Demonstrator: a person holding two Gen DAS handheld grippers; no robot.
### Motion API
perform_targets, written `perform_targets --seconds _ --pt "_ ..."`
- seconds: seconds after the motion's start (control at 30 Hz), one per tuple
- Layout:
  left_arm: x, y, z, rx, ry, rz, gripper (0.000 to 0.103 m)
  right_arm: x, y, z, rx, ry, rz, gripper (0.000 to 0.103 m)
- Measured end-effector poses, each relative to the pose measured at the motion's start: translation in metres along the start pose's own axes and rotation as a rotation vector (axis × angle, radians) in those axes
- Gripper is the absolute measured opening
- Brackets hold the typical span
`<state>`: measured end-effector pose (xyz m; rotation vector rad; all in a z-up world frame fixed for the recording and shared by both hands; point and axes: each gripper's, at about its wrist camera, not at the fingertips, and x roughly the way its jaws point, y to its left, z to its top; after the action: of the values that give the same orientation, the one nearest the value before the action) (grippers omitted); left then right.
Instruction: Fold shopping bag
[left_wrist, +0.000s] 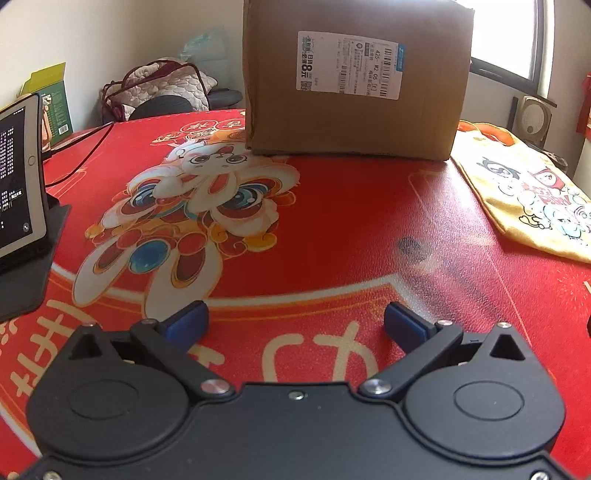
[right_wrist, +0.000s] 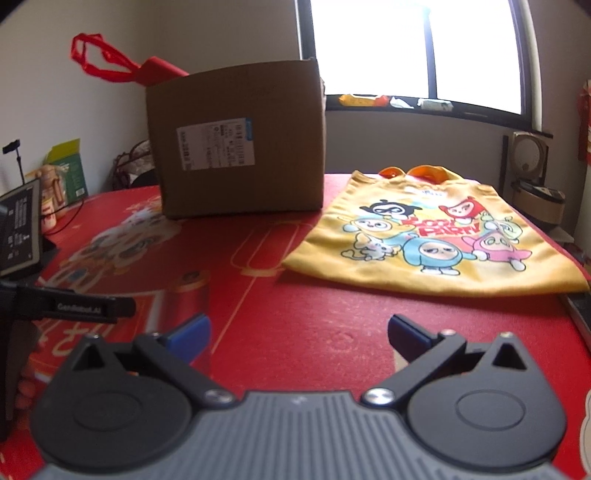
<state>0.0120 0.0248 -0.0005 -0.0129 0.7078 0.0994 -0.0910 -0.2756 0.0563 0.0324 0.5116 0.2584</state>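
A yellow shopping bag (right_wrist: 436, 243) printed with cartoon figures lies flat on the red mat, its orange handles (right_wrist: 424, 172) pointing toward the window. In the left wrist view the same bag (left_wrist: 532, 195) lies at the far right. My left gripper (left_wrist: 295, 321) is open above the mat, well left of the bag, holding nothing. My right gripper (right_wrist: 299, 332) is open too, hovering over bare mat in front of the bag's near edge. The blue pads (right_wrist: 192, 334) are spread wide apart.
A large cardboard box (left_wrist: 354, 77) stands at the back of the table, with a red bag (right_wrist: 110, 62) sticking out of it. A tablet on a black stand (left_wrist: 20, 177) sits at the left edge with a cable. The red mat (left_wrist: 332, 229) between is bare.
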Motion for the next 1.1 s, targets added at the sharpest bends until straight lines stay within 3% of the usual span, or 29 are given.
perform_targets --seconds 0.23,0.37,0.47,0.7,0.87,1.0,1.1 --pt "0.0 0.0 0.001 0.001 0.0 -0.002 0.103 -0.004 -0.004 0.001 -0.029 -0.001 -0.014 0.102" --pt "0.0 0.006 0.0 0.002 -0.001 -0.006 0.103 -0.014 -0.009 0.001 -0.182 -0.003 -0.048 0.102" --pt "0.0 0.007 0.0 0.003 -0.001 -0.007 0.103 -0.024 -0.017 0.0 -0.336 0.002 -0.13 0.102" --pt "-0.001 0.013 -0.001 0.006 -0.001 -0.012 0.103 -0.034 -0.044 -0.001 -0.391 0.077 -0.205 0.102" --pt "-0.001 0.013 -0.001 0.006 -0.001 -0.012 0.103 -0.038 -0.055 -0.006 -0.534 0.136 -0.289 0.102" --pt "-0.001 0.017 -0.002 0.008 -0.001 -0.016 0.103 -0.044 -0.066 0.002 -0.345 0.107 -0.184 0.102" --pt "-0.001 0.017 -0.002 0.008 -0.001 -0.015 0.103 -0.036 -0.064 0.007 -0.059 0.054 -0.037 0.102"
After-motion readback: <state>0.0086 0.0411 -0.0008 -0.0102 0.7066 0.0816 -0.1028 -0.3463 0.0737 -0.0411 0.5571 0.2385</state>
